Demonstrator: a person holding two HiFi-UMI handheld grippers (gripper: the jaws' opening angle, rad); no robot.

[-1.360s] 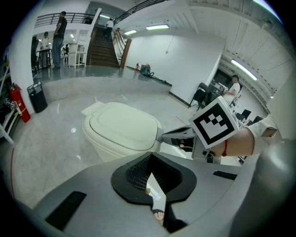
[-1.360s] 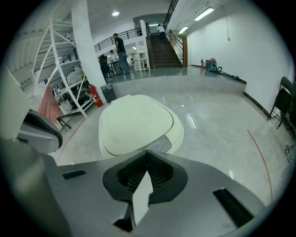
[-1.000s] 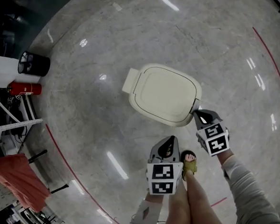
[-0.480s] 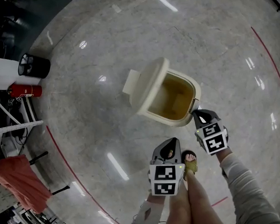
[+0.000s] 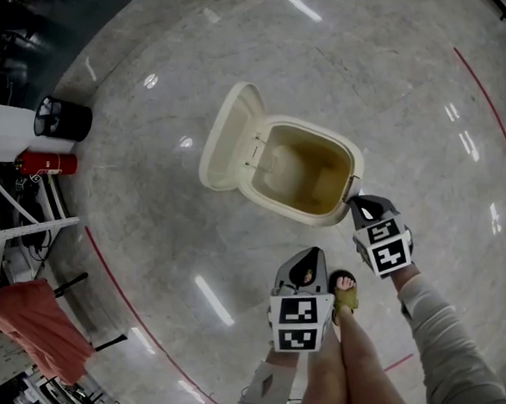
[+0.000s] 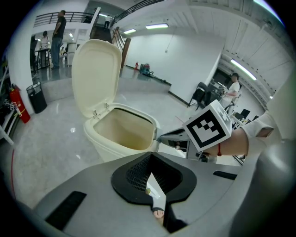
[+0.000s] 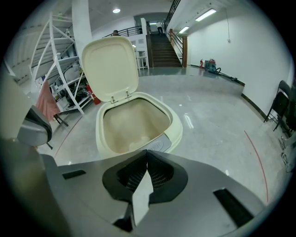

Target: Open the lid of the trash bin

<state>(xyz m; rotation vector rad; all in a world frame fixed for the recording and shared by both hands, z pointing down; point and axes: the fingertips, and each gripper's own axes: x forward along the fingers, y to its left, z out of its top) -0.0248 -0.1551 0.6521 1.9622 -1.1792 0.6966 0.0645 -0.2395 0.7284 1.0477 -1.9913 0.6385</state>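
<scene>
The cream trash bin (image 5: 319,221) stands on the floor with its lid (image 5: 224,138) swung up and back on its far-left hinge, and its inside looks bare. My right gripper (image 5: 354,201) is shut, its tip at the bin's near right corner. In the right gripper view the tip (image 7: 147,151) sits right at the grey push pad (image 7: 160,145) on the rim, below the upright lid (image 7: 111,67). My left gripper (image 5: 307,253) is shut and hangs back from the bin, holding nothing. Its own view shows the bin (image 6: 104,139), the lid (image 6: 95,74) and the right gripper (image 6: 159,137).
The person's sandalled foot (image 5: 341,292) stands between the grippers. At the far left are a black waste basket (image 5: 61,118), a red fire extinguisher (image 5: 47,162), a white rack (image 5: 21,226) and an orange cloth (image 5: 29,329). A red line (image 5: 127,309) curves across the polished floor.
The bin's lid has swung from flat shut to fully open, tipping back to the far left. Both grippers have stayed almost where they were.
</scene>
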